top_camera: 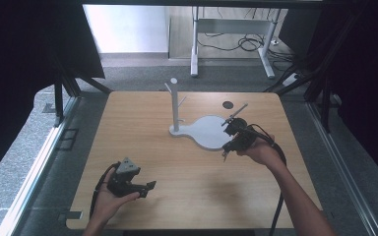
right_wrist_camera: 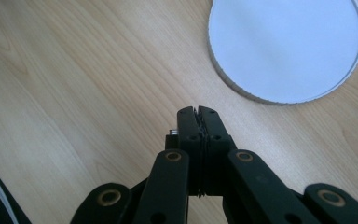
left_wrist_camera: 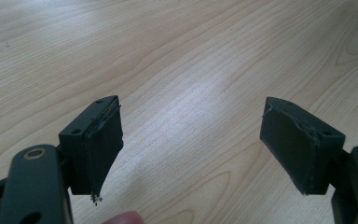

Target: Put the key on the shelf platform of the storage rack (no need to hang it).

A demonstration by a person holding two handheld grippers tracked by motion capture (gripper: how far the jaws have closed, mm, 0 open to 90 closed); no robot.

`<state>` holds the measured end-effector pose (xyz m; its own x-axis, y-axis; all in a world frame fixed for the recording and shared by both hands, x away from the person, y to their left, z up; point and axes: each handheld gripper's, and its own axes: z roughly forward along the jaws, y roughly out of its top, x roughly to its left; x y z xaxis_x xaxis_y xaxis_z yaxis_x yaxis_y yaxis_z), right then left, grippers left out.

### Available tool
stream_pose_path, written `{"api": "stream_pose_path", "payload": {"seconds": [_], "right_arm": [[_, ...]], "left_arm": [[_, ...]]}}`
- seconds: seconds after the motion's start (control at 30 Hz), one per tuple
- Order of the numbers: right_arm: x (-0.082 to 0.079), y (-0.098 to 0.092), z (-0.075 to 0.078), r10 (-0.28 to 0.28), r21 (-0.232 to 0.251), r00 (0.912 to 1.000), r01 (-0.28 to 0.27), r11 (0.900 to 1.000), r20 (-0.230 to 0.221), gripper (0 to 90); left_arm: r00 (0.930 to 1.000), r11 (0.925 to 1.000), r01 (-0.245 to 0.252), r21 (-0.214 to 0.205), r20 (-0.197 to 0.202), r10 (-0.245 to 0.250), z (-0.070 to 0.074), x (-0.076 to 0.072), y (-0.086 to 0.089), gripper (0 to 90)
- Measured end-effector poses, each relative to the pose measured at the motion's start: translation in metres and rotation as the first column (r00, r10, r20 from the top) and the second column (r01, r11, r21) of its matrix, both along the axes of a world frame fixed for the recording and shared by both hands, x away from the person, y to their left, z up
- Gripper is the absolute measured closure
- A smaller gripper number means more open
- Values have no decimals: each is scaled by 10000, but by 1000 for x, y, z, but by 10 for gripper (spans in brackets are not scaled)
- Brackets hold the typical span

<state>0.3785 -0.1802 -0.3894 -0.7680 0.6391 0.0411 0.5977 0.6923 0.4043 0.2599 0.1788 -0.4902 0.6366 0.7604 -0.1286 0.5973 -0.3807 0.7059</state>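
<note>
A white stand rises mid-table: an upright post with short pegs on a flat base that widens into a round white disc. My right gripper hovers at the disc's right edge, tilted down at the table. In the right gripper view its jaws are pressed together over bare wood, with the white disc beyond them to the upper right; I see nothing held. My left gripper rests low near the front left, pointing right. Its jaws stand wide apart over bare wood.
The wooden table has a small dark round spot near its far right. Dark curtains hang at both sides. Beyond the far edge stands a desk frame with cables on the floor.
</note>
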Motion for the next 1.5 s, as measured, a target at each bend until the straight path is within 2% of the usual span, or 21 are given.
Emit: {"api": "stream_pose_path", "payload": {"seconds": [0.57, 1.07, 1.5], "right_arm": [[32, 7, 1, -300, 206, 9994, 304, 9993, -186, 899], [51, 14, 5, -423, 386, 9989, 430, 9983, -176, 899], [69, 13, 6, -850, 486, 9959, 865, 9951, -311, 899]], "left_arm": [[10000, 10000, 66, 55, -9, -66, 0, 0, -1, 214], [10000, 9999, 89, 75, -14, -88, -1, 0, -1, 214], [9999, 9999, 103, 57, 7, -103, 0, 0, -1, 214]]}}
